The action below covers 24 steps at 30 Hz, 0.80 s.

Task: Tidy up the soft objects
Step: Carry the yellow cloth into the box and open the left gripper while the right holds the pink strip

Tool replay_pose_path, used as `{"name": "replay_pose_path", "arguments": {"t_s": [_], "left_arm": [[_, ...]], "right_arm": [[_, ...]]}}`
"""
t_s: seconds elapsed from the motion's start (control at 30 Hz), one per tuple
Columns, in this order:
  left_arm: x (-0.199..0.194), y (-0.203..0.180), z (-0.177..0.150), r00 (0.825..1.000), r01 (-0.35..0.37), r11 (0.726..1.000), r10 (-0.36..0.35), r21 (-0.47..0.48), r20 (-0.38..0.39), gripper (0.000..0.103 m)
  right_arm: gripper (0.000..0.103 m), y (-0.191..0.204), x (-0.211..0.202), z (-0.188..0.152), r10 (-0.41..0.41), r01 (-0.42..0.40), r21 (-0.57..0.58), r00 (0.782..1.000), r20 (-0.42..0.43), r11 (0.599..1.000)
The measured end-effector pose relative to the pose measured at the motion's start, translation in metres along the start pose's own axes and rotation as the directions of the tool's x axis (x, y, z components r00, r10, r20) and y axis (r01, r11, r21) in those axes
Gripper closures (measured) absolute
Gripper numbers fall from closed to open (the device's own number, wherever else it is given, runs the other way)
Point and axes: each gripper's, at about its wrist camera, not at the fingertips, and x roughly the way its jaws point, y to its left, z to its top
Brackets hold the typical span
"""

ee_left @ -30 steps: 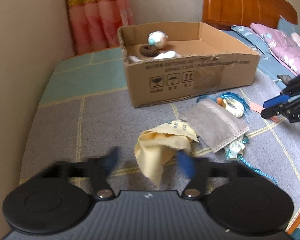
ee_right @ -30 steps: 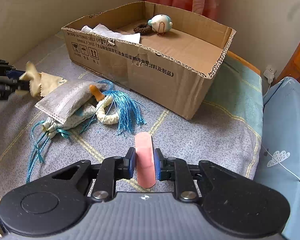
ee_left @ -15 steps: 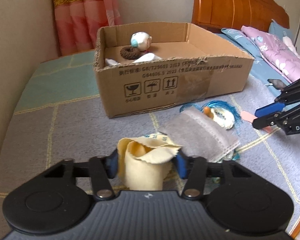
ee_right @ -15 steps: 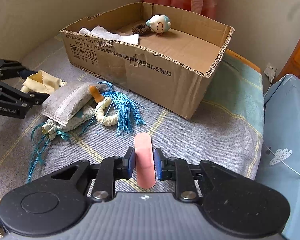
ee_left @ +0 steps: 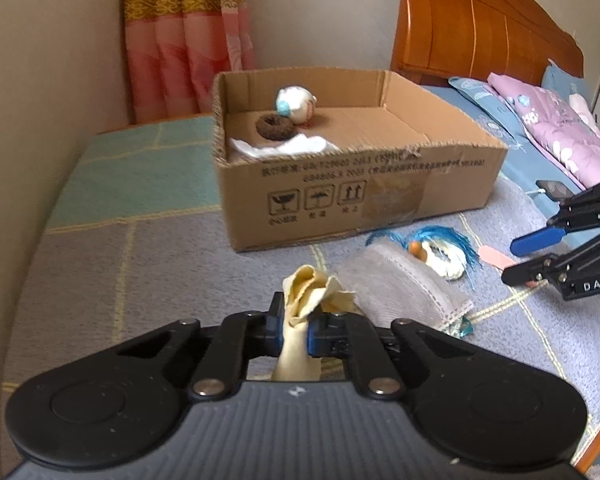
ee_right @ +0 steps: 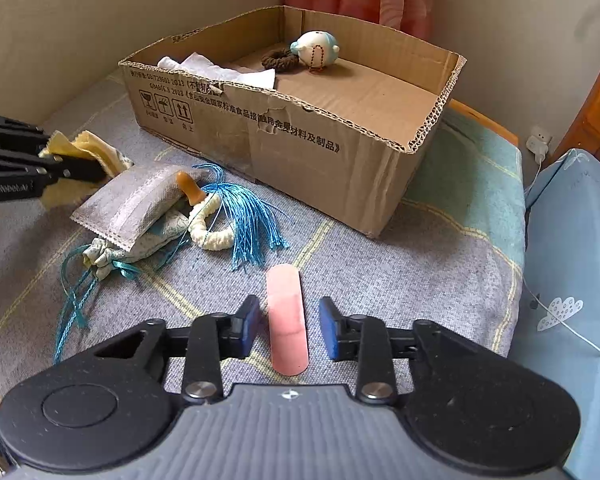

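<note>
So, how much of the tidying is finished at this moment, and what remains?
Done: a plush ball, a brown ring and white cloth lie in the cardboard box.

In hand: the left gripper has just closed on the yellow cloth. The right gripper has just been opening; the pink strip lies loose between its jaws.

Left: the grey pouch, the blue tassel, the drawstring bag.

Beige wall (ee_left: 52, 60), pink curtain (ee_left: 180, 52), wooden headboard (ee_left: 472, 28), grey blanket (ee_left: 140, 280)

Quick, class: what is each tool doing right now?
Left tool: just closed, gripping the yellow cloth.
Right tool: just opened; the pink strip lies loose between its fingers.
</note>
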Motion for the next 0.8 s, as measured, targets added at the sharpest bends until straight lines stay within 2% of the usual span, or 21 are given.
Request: {"name": "replay_pose_path", "arguments": {"t_s": [0.3,0.53,0.63,0.7,0.8], "left_arm": [[-0.020,0.009,0.009,0.998,-0.051,0.999,0.051,0.000,0.044,0.095],[-0.035,0.006,0.023,0.994,-0.058,0.997,0.053,0.044,0.092,0.095],[-0.041,0.003,0.030,0.993,-0.052,0.997,0.045,0.061,0.110,0.095],[-0.046,0.001,0.032,0.992,-0.050,0.996,0.040,0.073,0.122,0.095],[-0.050,-0.001,0.037,0.990,-0.051,0.994,0.039,0.092,0.133,0.095]], "right_arm": [[0.062,0.003,0.000,0.001,0.008,-0.008,-0.026,1.000,-0.006,1.000],[0.062,0.007,0.000,0.002,0.017,-0.018,-0.046,1.000,-0.012,0.999],[0.070,0.004,0.000,0.002,0.022,-0.023,-0.030,1.000,-0.011,0.999],[0.081,0.006,0.000,0.002,0.019,-0.020,-0.031,1.000,-0.011,0.999],[0.083,0.009,-0.001,0.002,-0.002,0.001,-0.047,1.000,-0.011,0.999]]}}
